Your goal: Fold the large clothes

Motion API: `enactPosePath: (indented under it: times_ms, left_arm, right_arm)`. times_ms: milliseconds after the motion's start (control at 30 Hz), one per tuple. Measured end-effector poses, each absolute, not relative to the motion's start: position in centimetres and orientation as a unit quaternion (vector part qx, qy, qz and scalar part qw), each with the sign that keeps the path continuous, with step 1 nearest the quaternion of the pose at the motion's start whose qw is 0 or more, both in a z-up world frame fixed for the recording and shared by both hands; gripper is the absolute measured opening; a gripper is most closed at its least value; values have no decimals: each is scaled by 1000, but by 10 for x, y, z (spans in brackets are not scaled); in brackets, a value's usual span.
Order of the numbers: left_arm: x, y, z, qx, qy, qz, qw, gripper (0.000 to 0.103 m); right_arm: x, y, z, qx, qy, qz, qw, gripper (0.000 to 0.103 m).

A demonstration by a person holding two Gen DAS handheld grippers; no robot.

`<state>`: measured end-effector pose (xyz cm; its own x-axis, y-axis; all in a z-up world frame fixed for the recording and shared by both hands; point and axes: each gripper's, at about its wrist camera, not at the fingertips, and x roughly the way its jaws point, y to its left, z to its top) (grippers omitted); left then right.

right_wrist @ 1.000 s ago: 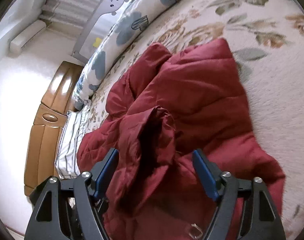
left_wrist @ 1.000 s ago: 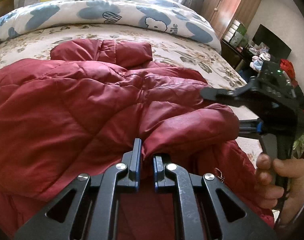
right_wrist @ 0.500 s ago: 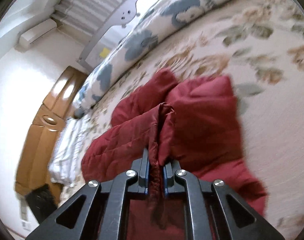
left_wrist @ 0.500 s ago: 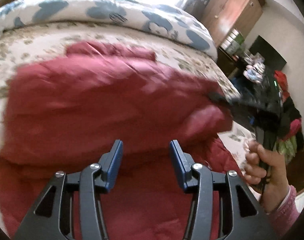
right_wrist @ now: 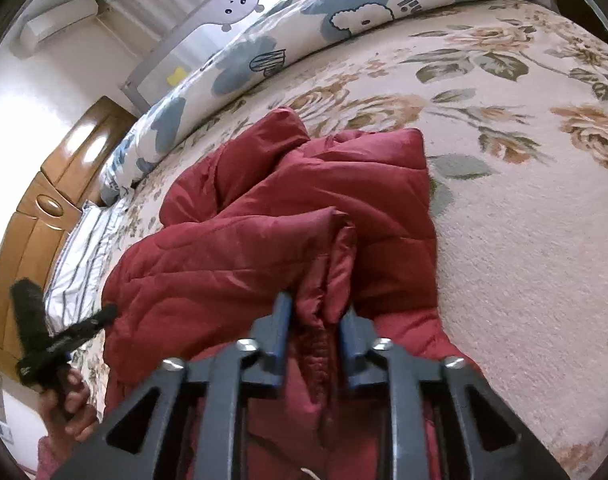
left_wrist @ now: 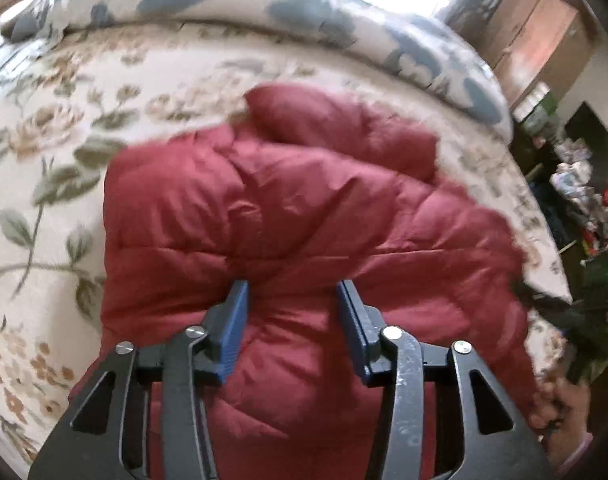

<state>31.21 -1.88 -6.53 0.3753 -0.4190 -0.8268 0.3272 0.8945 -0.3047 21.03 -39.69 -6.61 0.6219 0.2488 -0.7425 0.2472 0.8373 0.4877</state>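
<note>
- L gripper (left_wrist: 292, 292): jaws apart, closing; over near edge of red jacket (left_wrist: 304, 216), pads not pressing it.
- R gripper (right_wrist: 315, 312): jaws opening, a jacket fold between the pads; can't tell if pinched.
- Jacket bunched on floral bed (right_wrist: 523, 220).
- Far: blue-patch duvet (right_wrist: 343, 12).

Bare floral bedspread (right_wrist: 523, 220) lies right of the red jacket (right_wrist: 304, 208); rolled duvet (right_wrist: 343, 20) blocks behind.
</note>
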Motion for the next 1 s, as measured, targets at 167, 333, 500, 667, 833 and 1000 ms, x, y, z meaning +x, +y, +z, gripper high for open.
enactPosePath:
  times_ms: [167, 333, 500, 667, 833, 1000]
  left_arm:
    - [306, -19, -74, -36, 509, -215, 833, 43]
    - [306, -23, -75, -17, 509, -208, 835, 43]
    - [306, -20, -77, -12, 506, -212, 836, 43]
    - [298, -14, -65, -18, 502, -208, 840, 43]
    - [286, -6, -60, -12, 495, -204, 844, 43]
    - [290, -8, -79, 10, 512, -200, 836, 43]
  right_arm:
    - [186, -384, -13, 212, 362, -48, 906, 39]
    - [210, -336, -18, 146, 400, 16, 905, 50]
    - [232, -325, -75, 109, 468, -5, 877, 49]
    - [234, -331, -95, 120, 474, -6, 872, 50]
    - [235, -328, -96, 117, 473, -5, 873, 50]
    - [233, -326, -82, 122, 477, -6, 870, 50]
